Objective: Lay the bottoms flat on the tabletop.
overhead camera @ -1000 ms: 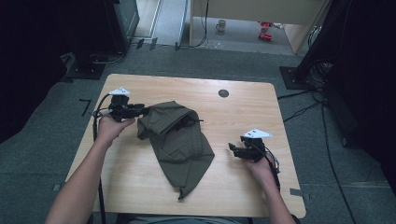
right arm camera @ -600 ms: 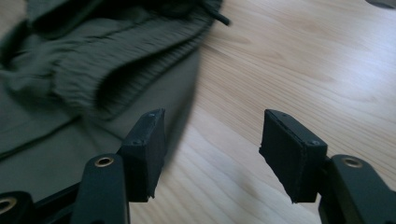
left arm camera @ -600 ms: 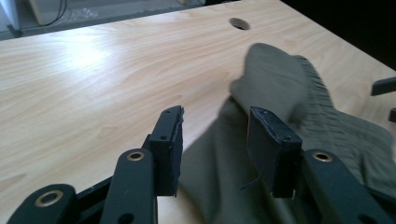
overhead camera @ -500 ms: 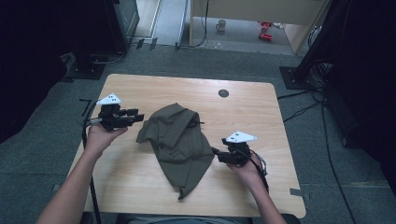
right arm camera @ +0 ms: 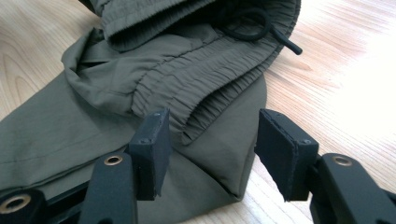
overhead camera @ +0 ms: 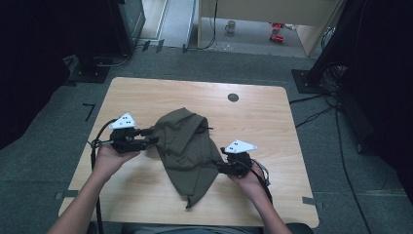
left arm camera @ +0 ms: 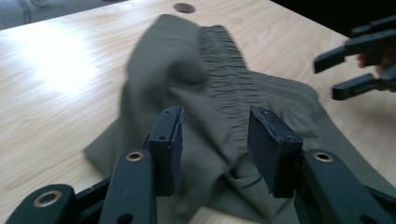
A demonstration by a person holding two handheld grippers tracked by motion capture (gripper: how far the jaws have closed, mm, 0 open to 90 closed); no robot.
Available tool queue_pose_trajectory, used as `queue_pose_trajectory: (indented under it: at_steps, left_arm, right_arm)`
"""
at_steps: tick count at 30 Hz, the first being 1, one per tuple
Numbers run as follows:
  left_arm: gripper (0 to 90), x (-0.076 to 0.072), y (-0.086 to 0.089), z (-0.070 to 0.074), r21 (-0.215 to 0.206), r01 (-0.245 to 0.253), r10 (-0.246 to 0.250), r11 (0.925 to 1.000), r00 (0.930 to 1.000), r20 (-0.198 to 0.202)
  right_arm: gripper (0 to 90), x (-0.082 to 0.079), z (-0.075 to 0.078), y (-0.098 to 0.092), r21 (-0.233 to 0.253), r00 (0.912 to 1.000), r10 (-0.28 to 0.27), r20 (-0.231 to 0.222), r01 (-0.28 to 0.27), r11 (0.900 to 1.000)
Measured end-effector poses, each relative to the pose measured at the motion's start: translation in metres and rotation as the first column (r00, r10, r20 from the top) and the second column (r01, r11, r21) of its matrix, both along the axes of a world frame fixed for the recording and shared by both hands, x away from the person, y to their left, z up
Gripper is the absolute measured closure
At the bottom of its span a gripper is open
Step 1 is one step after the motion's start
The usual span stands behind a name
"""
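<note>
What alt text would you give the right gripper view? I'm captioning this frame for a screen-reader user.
The right gripper has its two black jaws open at the edge of an olive-green garment crumpled on a light wooden table. The gathered elastic waistband lies just beyond the jaws, with a dark drawstring looped near the top.

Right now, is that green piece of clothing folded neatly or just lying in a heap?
Crumpled, not folded: the green garment lies bunched on the table, its elastic waistband doubled over in wrinkles.
</note>
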State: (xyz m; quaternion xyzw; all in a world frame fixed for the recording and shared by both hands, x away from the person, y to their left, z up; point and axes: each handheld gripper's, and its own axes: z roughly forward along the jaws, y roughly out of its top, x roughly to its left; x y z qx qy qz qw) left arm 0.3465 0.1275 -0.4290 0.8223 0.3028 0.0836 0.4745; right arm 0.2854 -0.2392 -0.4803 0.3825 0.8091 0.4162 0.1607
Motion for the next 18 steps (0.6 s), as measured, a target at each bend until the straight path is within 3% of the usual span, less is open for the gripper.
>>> queue_pose_trajectory:
  at_steps: [10,14,18]
  left_arm:
    - [48.2,-0.003,-0.046,-0.025,0.057,0.077,-0.076,0.9954,0.9970,-0.014]
    - [36.5,0.004,-0.054,-0.043,0.099,0.096,-0.093,0.9905,0.9951,-0.034]
    - [31.3,0.007,-0.058,-0.055,0.144,0.094,-0.090,0.9851,0.9953,-0.034]
  right_arm:
    - [44.1,-0.001,0.001,0.011,0.002,0.9997,0.022,0.010,-0.022,1.000]
    - [42.0,0.000,0.002,0.018,0.005,0.9992,0.036,0.015,-0.036,0.999]
    - [40.4,0.000,0.002,0.023,0.006,0.9988,0.047,0.014,-0.047,0.999]
